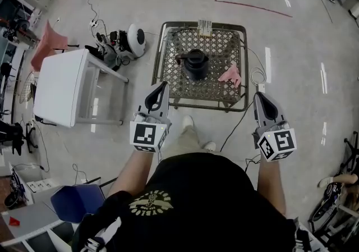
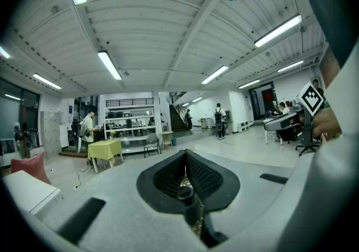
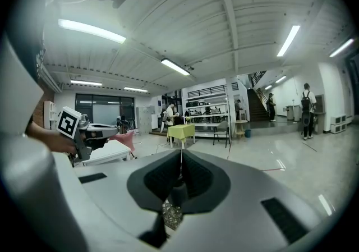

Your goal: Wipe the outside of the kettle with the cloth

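A black kettle (image 1: 196, 63) stands in the middle of a low wicker table (image 1: 224, 96). A pink cloth (image 1: 231, 73) lies crumpled to its right on the tabletop. My left gripper (image 1: 162, 85) hovers at the table's near left corner, jaws shut and empty. My right gripper (image 1: 259, 95) hangs just off the near right corner, also shut with nothing in it. In the left gripper view the kettle (image 2: 185, 193) shows low behind the closed left gripper (image 2: 185, 154). The right gripper view shows the closed right gripper (image 3: 180, 152) above a patch of wicker (image 3: 171, 215).
A white side table (image 1: 61, 85) stands left of the wicker table, with a white round device (image 1: 136, 39) and cables behind it. A cable (image 1: 238, 119) runs over the floor under the right gripper. A blue chair (image 1: 78, 200) is behind me at the left.
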